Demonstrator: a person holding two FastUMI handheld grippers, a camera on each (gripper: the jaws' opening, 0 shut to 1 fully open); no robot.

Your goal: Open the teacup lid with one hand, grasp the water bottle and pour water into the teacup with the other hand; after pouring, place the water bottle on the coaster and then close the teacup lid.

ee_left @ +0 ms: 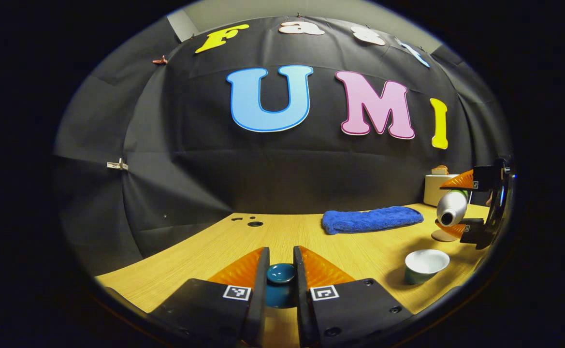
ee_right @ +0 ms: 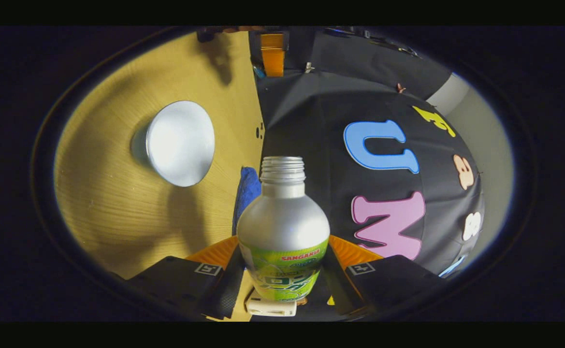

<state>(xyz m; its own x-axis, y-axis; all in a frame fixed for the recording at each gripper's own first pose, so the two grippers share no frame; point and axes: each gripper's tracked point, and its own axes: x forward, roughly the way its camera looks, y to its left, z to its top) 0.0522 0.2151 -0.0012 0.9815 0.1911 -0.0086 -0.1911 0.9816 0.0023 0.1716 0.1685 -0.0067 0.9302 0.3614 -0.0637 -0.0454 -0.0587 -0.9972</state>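
Observation:
My left gripper (ee_left: 281, 258) is shut on the dark teal teacup lid (ee_left: 281, 273), holding it low over the wooden table (ee_left: 350, 251). The uncovered teacup (ee_left: 426, 265), white inside, stands to the right near the front edge. Behind and above the teacup, my right gripper (ee_left: 473, 208) holds the silver water bottle (ee_left: 451, 208) tipped on its side, its open mouth toward the cup. In the right gripper view the gripper (ee_right: 283, 246) is shut on the capless bottle (ee_right: 283, 224), and the teacup (ee_right: 181, 143) lies ahead to the left. No water stream is visible. A round brown coaster (ee_left: 442, 236) lies under the bottle.
A folded blue towel (ee_left: 371, 220) (ee_right: 247, 188) lies at the back of the table. In the far right corner stands a white box (ee_left: 438, 189) with a small object on top. Two holes (ee_left: 254, 223) mark the tabletop at the back left. The black cloth wall rises right behind the table.

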